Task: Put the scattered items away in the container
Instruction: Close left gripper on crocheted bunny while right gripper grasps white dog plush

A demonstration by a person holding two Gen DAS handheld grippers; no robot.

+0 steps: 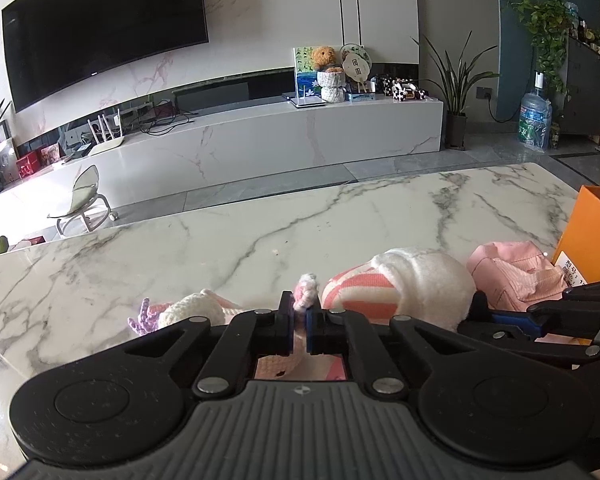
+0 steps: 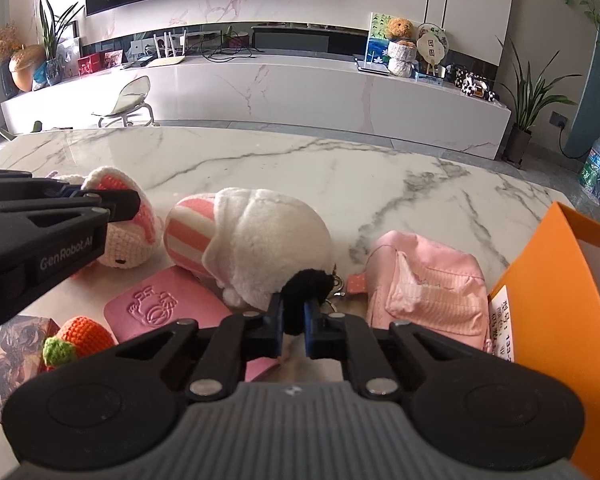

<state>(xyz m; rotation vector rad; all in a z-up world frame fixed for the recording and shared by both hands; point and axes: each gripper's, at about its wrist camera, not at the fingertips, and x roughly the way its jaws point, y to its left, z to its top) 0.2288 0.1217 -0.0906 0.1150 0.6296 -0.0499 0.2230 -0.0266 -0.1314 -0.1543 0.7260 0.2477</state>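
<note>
Both jaws clamped — left gripper (image 1: pixel 299 322) on crochet doll (image 2: pixel 126 236), right gripper (image 2: pixel 292 326) on plush's black tuft (image 2: pixel 308 286) — orange box (image 2: pixel 560 300) lies right, nearer the right.

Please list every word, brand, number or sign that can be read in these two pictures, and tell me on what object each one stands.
"GenRobot.AI": raised letters on the black side of the left gripper.
White label on the orange cardboard box: printed characters and digits starting "133", too small to read fully.
Pink embossed flat card: a raised figure, no readable words.
Blue water bottle's green label: too blurred.
Small logo under the black television: unreadable.
</note>
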